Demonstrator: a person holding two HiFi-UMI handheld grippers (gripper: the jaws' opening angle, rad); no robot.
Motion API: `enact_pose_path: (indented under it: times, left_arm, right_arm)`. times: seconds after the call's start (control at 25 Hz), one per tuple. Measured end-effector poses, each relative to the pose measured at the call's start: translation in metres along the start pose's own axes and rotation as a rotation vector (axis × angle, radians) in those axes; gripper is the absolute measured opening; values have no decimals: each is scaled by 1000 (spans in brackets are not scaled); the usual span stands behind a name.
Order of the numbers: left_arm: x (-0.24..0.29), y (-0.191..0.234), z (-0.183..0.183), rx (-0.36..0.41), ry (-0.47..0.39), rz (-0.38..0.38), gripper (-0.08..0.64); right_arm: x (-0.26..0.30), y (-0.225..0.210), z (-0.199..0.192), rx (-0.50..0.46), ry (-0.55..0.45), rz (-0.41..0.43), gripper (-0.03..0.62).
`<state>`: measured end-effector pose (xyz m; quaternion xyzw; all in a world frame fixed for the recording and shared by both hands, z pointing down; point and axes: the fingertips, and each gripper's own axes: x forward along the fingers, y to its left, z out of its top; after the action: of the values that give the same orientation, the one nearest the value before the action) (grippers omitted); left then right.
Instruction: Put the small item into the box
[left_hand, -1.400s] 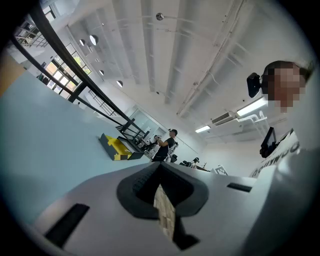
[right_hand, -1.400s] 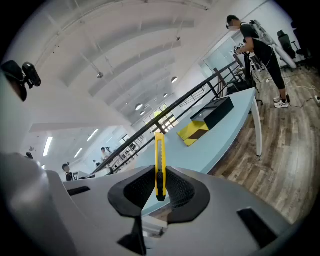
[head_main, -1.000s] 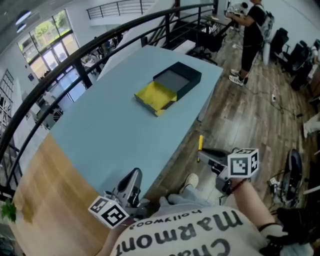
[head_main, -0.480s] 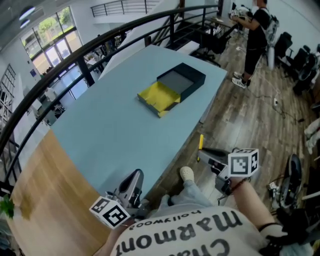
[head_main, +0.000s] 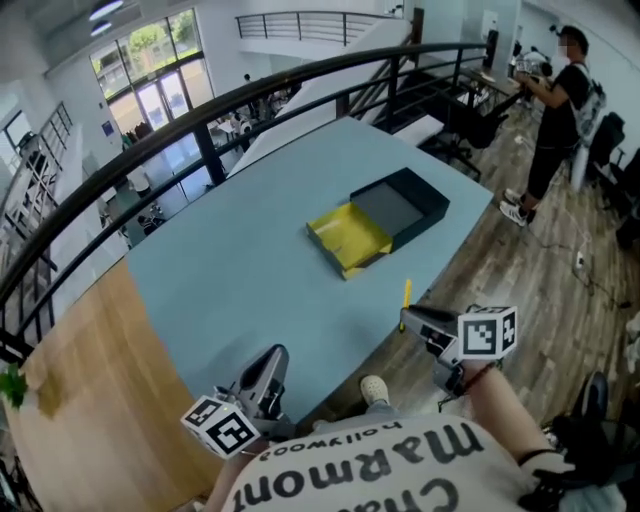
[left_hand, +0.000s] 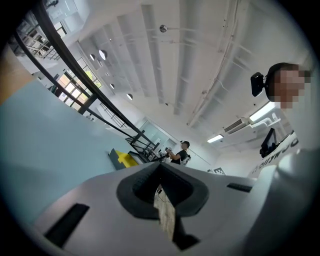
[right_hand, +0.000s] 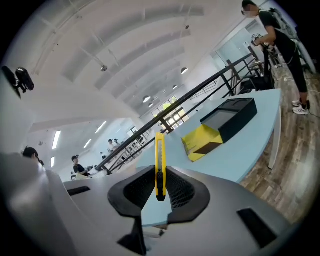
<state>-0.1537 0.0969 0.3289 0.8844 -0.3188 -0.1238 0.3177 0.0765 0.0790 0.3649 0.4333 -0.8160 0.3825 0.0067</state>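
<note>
— What are the right tongs (head_main: 408, 320) doing?
— They're clamping a slim yellow utility knife (head_main: 406, 297). Its dark butt end is sitting between the pads, and the rest is sticking straight out past the tips.
— And where are they hovering?
— Right at the right edge of the tabletop (head_main: 230, 290), toward the nearest corner.
— Is the box close by?
— No. The box (head_main: 385, 218) is lying open, well apart from the knife, further along that same right edge toward the far right corner. Its dark tray (head_main: 402, 203) is sitting nearest that corner. Its yellow tray (head_main: 350, 238) is touching the dark one on the side away from the corner.
— What about the left tongs (head_main: 272, 362)?
— They're hanging by the near edge of the tabletop, pinched almost together and gripping nothing.
</note>
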Motion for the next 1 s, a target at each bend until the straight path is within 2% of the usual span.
enact_pose_path:
  times: [0.16, 0.4, 0.72, 1.0]
  left_arm:
    - [23, 13, 18, 8, -40, 49, 2]
    - [60, 25, 22, 2, -56, 87, 2]
    - [102, 33, 20, -13, -58, 119, 2]
    - [133, 45, 39, 15, -116, 182, 2]
  right_arm:
    - [22, -15, 27, -47, 43, 20, 84]
    - [50, -44, 60, 29, 57, 101, 84]
    - [73, -85, 86, 23, 127, 129, 84]
    - [90, -113, 106, -46, 195, 159, 84]
